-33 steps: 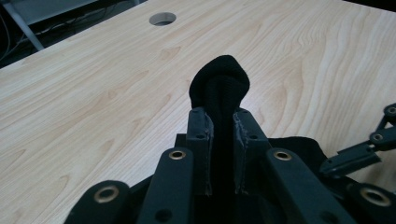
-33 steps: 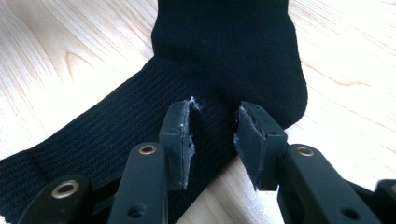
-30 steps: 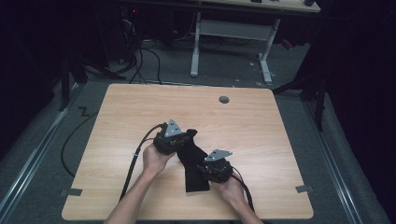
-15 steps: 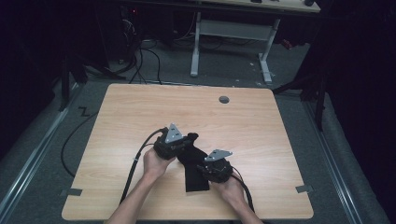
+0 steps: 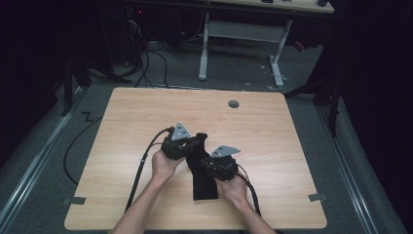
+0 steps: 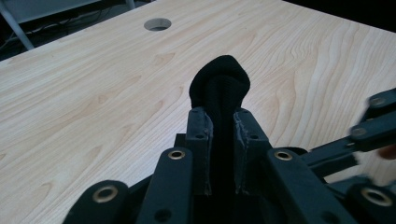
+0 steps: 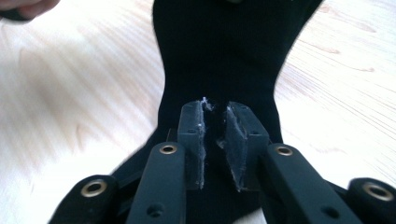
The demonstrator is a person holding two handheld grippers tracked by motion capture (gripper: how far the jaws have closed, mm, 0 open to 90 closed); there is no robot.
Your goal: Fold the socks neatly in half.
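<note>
A black sock (image 5: 203, 183) lies along the middle of the wooden table (image 5: 282, 146), near its front edge. My left gripper (image 5: 196, 142) is shut on the sock's far end. In the left gripper view the rounded end of the sock (image 6: 219, 84) sticks out past the left gripper (image 6: 223, 114), pinched between its pads. My right gripper (image 5: 207, 163) is shut on the sock's middle. In the right gripper view the sock (image 7: 219, 56) spreads wide ahead of the right gripper (image 7: 215, 109), a fold of it held between the pads.
A round cable hole (image 5: 234, 104) sits near the table's far edge. A black cable (image 5: 143, 168) trails from the left gripper over the front edge. Beyond the table stand a white desk frame (image 5: 243, 34) and floor cables (image 5: 151, 58). Bare wood surrounds the sock.
Both grippers keep their hold on the sock. The left gripper has shifted slightly toward the right one, bunching the sock's far end a little.
</note>
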